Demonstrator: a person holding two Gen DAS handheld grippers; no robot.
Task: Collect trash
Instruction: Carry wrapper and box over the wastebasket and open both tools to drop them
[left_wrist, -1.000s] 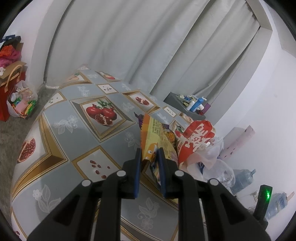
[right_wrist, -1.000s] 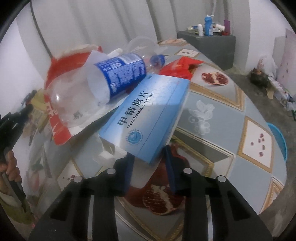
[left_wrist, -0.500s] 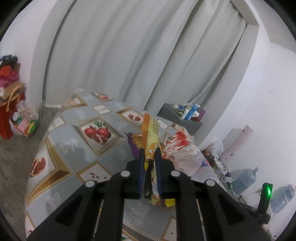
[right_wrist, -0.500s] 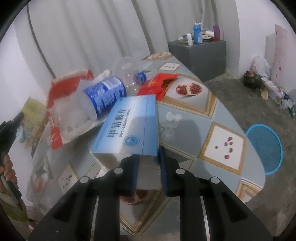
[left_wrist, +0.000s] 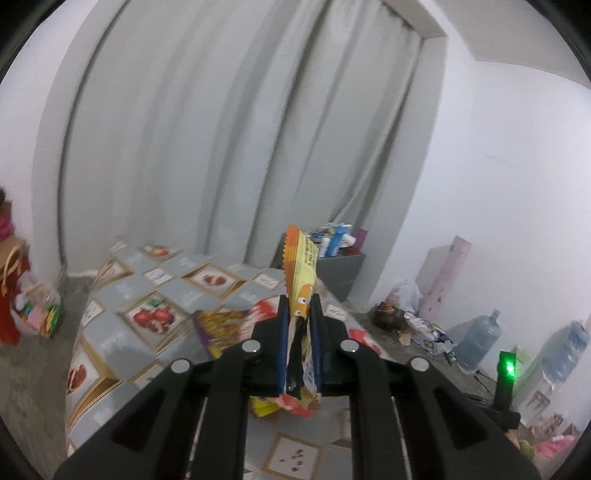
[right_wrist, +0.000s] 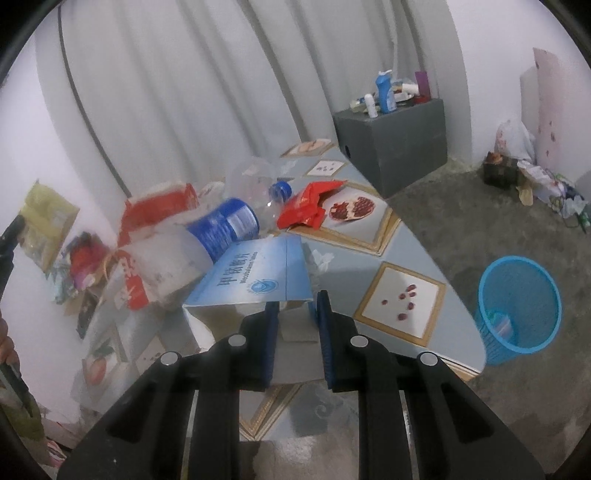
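Left gripper (left_wrist: 299, 314) fingers pinch a yellow wrapper (left_wrist: 301, 266) upright; right gripper (right_wrist: 297, 308) fingers clamp a blue box (right_wrist: 255, 277) above the surface (right_wrist: 369, 254).

Snack wrapper (left_wrist: 301, 273): lower part hidden between the jaws; print blurred. Purple packet (left_wrist: 221, 326): blurred, partly behind the left jaw. Blue box (right_wrist: 255, 277): near end hidden between the jaws; small print unreadable. Bin (right_wrist: 517, 306): contents too small to tell. Items on the grey cabinet (right_wrist: 399, 136) beyond the jaws: indistinct.
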